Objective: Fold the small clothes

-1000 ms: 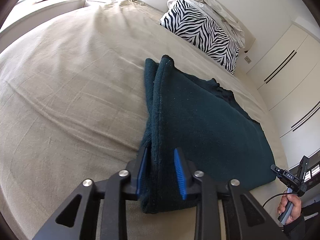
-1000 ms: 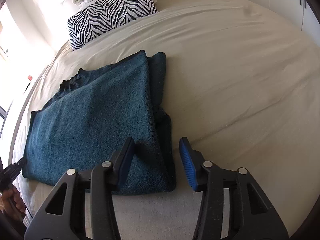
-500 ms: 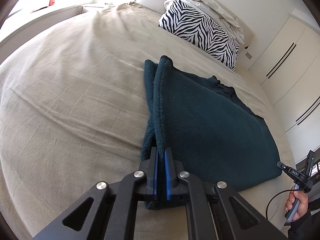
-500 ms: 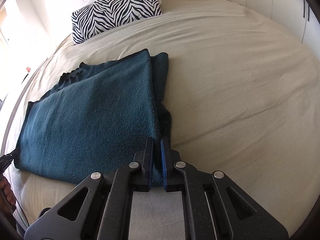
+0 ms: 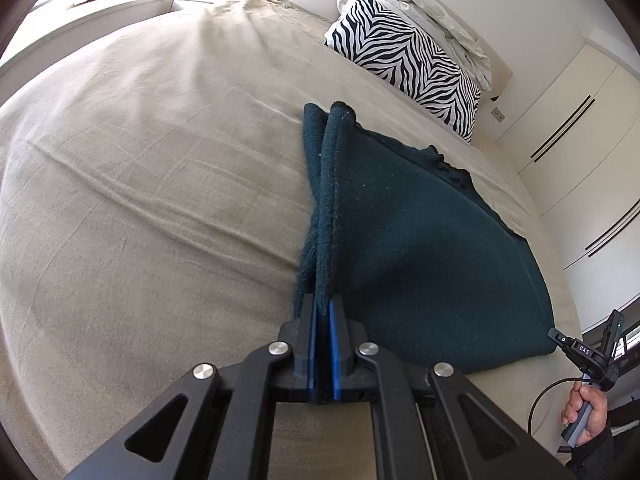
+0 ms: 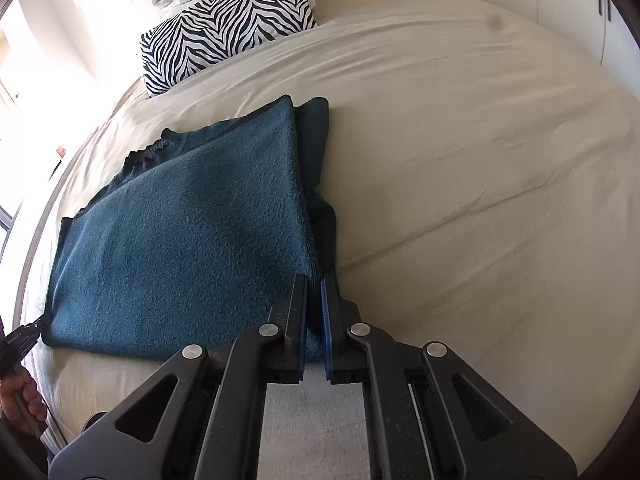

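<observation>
**Teal fleece garment, pinched at two near corners**

Item 1. Teal fleece garment (image 5: 420, 248), folded flat, lying on a beige bed sheet (image 5: 140, 200) near the foot of the bed. A ribbed edge shows at its far side; whether that is a collar or a cuff cannot be told.

Item 2. Left gripper (image 5: 322, 312): blue-padded jaws pressed together on the garment's near left corner, a ridge of fabric rising between the pads.

Item 3. Right gripper (image 6: 314, 300): jaws likewise clamped, on the near right corner, where the layered edge (image 6: 316, 200) runs away from the fingers.

Item 4. Zebra-print pillow (image 6: 228, 28) at the head of the bed, well apart from the garment, with a pale crumpled pillow (image 5: 436, 12) behind it.

Item 5. White wardrobe doors (image 5: 572, 128) beside the bed.
</observation>
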